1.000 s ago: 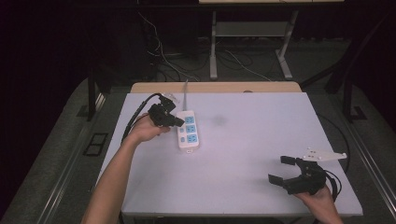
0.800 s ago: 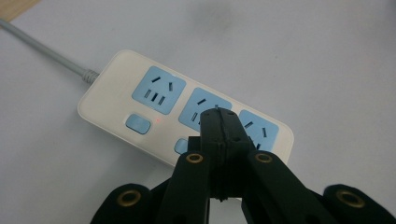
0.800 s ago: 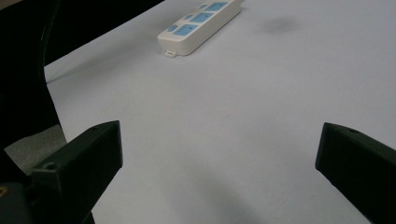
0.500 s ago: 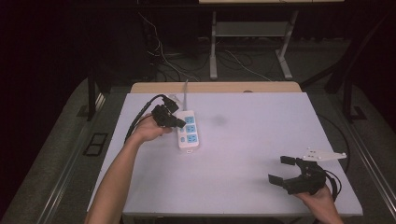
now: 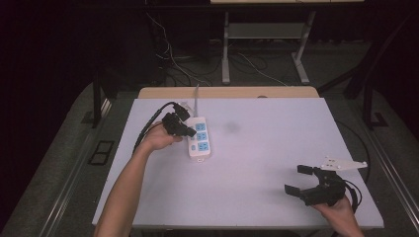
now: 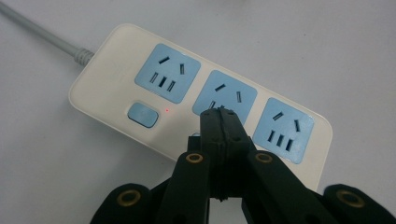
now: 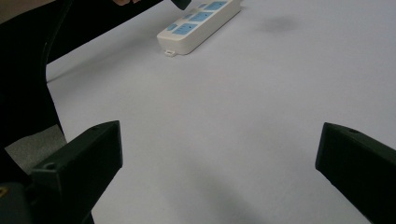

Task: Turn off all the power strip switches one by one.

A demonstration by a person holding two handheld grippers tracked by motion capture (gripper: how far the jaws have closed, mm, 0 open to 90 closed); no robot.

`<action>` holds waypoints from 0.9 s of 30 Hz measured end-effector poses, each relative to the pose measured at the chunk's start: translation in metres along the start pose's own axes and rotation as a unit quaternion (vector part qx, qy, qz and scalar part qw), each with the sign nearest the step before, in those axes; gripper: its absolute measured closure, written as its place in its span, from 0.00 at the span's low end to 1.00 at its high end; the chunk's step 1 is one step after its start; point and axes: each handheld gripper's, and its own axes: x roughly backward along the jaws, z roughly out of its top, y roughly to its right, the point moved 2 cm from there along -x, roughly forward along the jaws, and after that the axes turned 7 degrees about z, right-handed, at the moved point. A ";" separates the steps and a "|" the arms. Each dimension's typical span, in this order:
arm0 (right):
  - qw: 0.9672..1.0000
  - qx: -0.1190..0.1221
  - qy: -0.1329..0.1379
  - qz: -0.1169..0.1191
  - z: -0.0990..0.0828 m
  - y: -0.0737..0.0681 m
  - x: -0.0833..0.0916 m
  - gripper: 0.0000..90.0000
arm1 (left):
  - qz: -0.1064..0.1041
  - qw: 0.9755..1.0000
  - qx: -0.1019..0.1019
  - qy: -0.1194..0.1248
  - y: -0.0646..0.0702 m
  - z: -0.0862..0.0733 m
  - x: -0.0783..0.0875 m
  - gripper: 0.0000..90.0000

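White three-socket power strip flat on table's left, indicator lit.

A white table with a pale wooden strip along its far edge carries a white power strip. The power strip lies flat near the far left part of the top, its three blue sockets facing up, a blue switch with a small red light beside it. Its grey cord runs off over the far edge.
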 end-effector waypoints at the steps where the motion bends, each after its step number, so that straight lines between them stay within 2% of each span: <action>1: 1.000 0.000 0.000 0.000 0.000 0.000 0.000 0.00 | -0.001 1.000 -0.001 -0.002 0.000 0.000 -0.001 0.99; 11: 1.000 -0.001 0.000 -0.001 -0.001 0.001 -0.001 0.00 | 0.001 1.000 0.007 -0.007 -0.002 -0.002 -0.010 0.99; 17: 1.000 0.000 -0.001 -0.001 0.000 0.001 -0.001 0.00 | 0.000 1.000 0.012 -0.006 -0.003 -0.003 -0.011 0.99; 26: 1.000 0.001 -0.001 0.000 -0.001 0.000 -0.001 0.00 | -0.011 0.999 0.033 0.012 -0.005 -0.010 -0.010 0.99; 27: 1.000 0.002 -0.002 0.001 -0.001 0.001 -0.002 0.00 | -0.010 0.999 0.030 0.013 -0.005 -0.011 -0.009 0.99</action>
